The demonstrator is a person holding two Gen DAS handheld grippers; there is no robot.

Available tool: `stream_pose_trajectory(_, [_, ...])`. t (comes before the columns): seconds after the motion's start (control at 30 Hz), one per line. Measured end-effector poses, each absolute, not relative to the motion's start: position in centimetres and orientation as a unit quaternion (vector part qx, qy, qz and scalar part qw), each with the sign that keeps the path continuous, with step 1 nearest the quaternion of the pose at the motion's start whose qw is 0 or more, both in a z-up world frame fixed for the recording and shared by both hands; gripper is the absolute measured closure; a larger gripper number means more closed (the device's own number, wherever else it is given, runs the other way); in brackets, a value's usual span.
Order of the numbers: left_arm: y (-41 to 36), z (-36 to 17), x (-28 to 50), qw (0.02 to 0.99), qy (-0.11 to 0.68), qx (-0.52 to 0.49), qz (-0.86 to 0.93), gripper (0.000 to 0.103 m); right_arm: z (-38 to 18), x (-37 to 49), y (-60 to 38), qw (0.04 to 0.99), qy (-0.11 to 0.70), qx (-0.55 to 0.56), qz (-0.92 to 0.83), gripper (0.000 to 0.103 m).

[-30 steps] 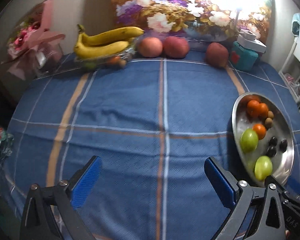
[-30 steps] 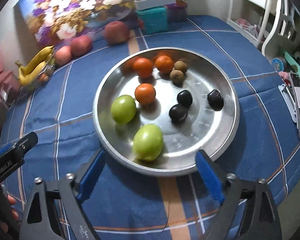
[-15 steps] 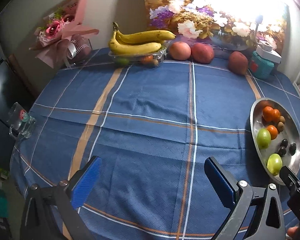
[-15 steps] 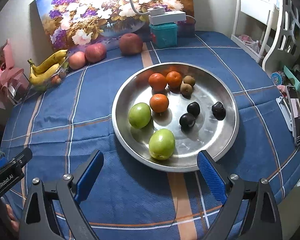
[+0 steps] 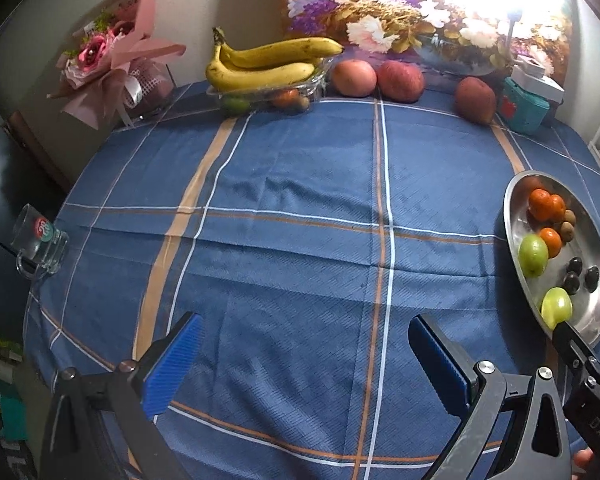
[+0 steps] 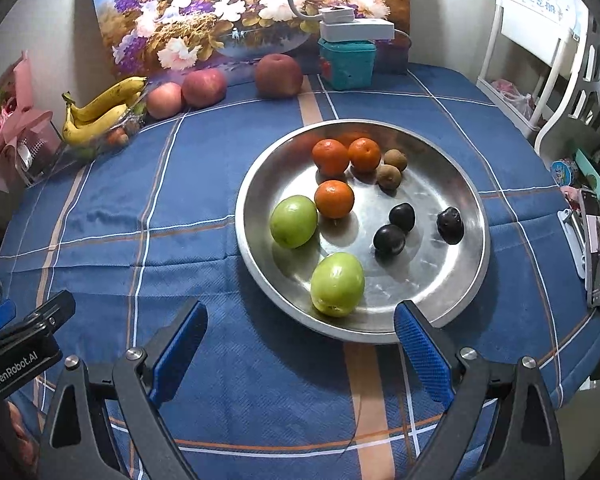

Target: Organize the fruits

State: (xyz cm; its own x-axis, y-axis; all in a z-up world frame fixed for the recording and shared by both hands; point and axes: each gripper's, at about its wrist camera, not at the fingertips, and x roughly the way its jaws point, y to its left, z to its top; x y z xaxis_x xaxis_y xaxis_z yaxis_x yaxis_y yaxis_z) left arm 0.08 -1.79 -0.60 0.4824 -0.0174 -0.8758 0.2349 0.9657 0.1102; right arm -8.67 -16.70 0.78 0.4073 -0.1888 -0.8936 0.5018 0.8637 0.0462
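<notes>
Right wrist: right gripper (image 6: 300, 344) spread empty before metal tray (image 6: 452, 312); left gripper (image 5: 304, 364) spread empty over tablecloth (image 5: 300, 184).

My left gripper (image 5: 304, 356) has black triangular arms with cut-out windows, silver round screws at the joints, and ribbed blue pads (image 5: 172, 364). My right gripper (image 6: 300, 348) is built alike, with the same blue pads (image 6: 420, 348). Seen from that gripper, the left one's black body carries white lettering, "GenRobot.AI".
</notes>
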Motion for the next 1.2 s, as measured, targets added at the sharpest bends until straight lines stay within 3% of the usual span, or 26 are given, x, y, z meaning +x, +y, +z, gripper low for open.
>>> stream_pose_trajectory(1.2, [-2.3,-2.3,0.3,0.825,0.547,0.102,-0.095,0.0,0.3,-8.4,-16.7,0.817,0.512,0.158,-0.212,0.008])
